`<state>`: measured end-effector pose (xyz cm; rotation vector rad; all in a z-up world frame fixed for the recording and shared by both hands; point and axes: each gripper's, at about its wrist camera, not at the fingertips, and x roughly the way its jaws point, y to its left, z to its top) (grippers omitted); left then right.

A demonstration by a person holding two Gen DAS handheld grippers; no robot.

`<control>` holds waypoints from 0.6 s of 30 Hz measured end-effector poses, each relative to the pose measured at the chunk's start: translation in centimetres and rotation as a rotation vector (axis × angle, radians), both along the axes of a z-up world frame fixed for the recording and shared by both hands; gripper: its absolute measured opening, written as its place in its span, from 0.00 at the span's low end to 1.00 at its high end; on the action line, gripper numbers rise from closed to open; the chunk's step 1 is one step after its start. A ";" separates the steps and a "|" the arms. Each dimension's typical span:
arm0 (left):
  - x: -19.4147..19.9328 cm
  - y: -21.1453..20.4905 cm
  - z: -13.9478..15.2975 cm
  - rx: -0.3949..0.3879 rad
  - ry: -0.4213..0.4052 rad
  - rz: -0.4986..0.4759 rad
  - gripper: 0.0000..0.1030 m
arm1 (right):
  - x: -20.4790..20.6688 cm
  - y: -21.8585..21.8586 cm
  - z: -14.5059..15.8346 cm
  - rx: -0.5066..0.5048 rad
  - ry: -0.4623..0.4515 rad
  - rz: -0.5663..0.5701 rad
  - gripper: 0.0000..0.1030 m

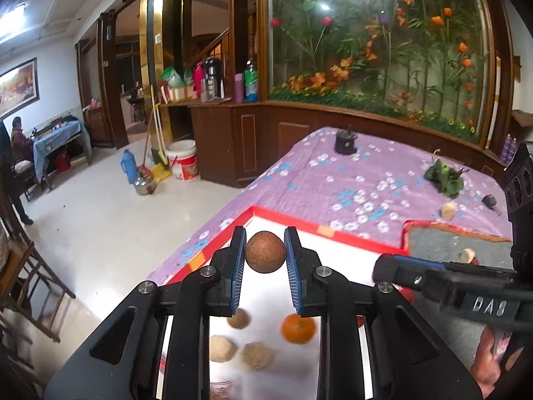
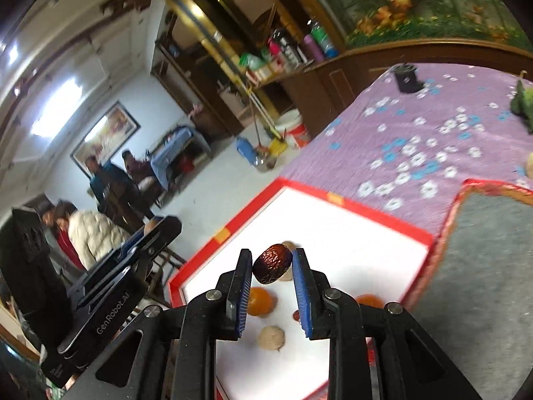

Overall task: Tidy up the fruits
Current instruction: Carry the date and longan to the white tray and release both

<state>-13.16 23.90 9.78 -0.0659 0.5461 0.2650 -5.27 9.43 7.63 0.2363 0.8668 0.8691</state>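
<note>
Date (image 2: pixel 272 264) is tilting, long axis slanting up to the right, pinched in the right tongs (image 2: pixel 271 265) above the red-rimmed tray (image 2: pixel 233 225) near the counter's (image 2: pixel 416 133) left edge. Left tongs (image 1: pixel 265 256) are gripping a round brown fruit (image 1: pixel 265 256) over that tray.

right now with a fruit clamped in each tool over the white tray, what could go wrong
1. The round brown fruit is pinched only at its sides by the left tool; it could roll out.
2. The wrinkled dark red date sits tilted in the right tool and could slip.
3. Either drop may hit the orange mandarin in the red-rimmed white tray.
</note>
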 end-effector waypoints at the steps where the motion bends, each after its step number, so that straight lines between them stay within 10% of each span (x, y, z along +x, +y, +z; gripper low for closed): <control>1: 0.3 0.4 -0.7 -0.003 0.018 0.007 0.22 | -0.1 0.5 -0.3 -0.009 0.005 0.006 0.23; 18: 2.2 1.9 -6.1 0.002 0.180 0.066 0.23 | 1.4 5.4 -4.9 -0.179 0.043 0.042 0.24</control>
